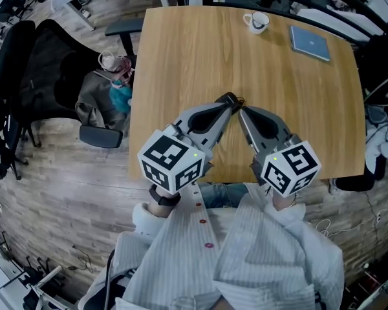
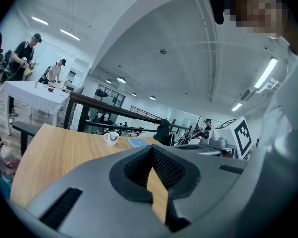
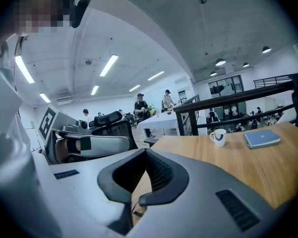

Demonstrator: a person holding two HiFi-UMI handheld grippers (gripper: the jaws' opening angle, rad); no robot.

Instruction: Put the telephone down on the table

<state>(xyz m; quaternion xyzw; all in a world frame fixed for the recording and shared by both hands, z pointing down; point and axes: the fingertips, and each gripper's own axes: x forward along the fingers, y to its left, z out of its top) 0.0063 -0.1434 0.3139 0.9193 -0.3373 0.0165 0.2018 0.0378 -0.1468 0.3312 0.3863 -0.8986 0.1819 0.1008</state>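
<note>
No telephone shows in any view. Both grippers hover over the near half of the wooden table (image 1: 181, 57), their tips almost touching each other. My left gripper (image 1: 229, 100) is shut with nothing between its fingers, and its own view shows the jaws (image 2: 152, 150) closed over bare tabletop. My right gripper (image 1: 244, 110) is also shut and empty; in its own view the black pads (image 3: 145, 152) meet. In the left gripper view, the right gripper's marker cube (image 2: 241, 133) stands at the far right.
A white mug (image 1: 257, 22) and a blue book (image 1: 310, 42) lie at the table's far right. Left of the table stands a black office chair (image 1: 45, 70) with bags (image 1: 113, 89) beside it. Several people stand at distant tables (image 2: 32, 90).
</note>
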